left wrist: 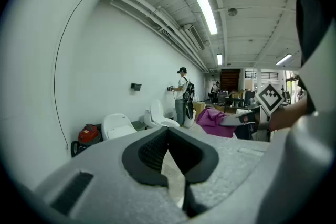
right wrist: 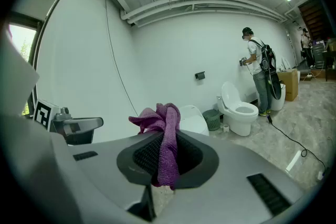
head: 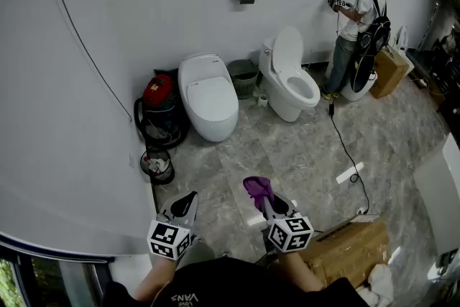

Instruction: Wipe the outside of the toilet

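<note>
Two white toilets stand against the far wall: one with its lid down (head: 208, 95) (left wrist: 118, 124) and one with its lid up (head: 291, 79) (right wrist: 239, 110). Both are well ahead of me across the floor. My right gripper (head: 267, 202) (right wrist: 167, 157) is shut on a purple cloth (head: 256, 188) (right wrist: 163, 123), which bunches above the jaws. The cloth (left wrist: 215, 118) also shows in the left gripper view. My left gripper (head: 185, 205) (left wrist: 169, 149) is held low beside it, its jaws together with nothing between them.
A red vacuum (head: 159, 93) and a small bin (head: 157, 165) sit left of the lidded toilet. A green basket (head: 243, 75) is between the toilets. A person (head: 358, 25) works at the wall on the right, and a black cable (head: 345, 147) trails over the floor. Cardboard (head: 348, 249) lies near my right side.
</note>
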The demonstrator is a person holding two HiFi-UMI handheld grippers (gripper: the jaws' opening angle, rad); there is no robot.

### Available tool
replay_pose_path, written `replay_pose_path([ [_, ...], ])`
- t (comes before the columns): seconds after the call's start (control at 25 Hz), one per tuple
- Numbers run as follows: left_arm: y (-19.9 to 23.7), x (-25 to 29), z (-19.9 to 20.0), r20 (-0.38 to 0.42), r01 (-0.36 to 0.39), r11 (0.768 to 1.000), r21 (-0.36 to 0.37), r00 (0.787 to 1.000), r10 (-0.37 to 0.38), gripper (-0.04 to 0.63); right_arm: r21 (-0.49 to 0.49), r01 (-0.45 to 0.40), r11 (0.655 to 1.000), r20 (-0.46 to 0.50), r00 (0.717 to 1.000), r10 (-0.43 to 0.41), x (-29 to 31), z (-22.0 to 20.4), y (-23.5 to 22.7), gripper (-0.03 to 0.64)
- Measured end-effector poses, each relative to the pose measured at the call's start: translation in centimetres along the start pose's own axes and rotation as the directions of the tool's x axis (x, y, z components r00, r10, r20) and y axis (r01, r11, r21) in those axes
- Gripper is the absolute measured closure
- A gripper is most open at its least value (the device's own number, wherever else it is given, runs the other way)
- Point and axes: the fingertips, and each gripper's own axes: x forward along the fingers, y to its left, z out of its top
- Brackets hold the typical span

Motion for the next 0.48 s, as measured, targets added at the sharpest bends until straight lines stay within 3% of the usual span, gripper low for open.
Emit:
replay_pose_path([
  [0.48, 1.3, 1.8, -0.5, -0.012, -0.004, 1.0, -0.024, 1.0, 0.003, 0.594, 0.048, -0.014, 0.999, 0.005, 1.0, 0.014, 1.8, 0.2, -0.5, 0.577],
])
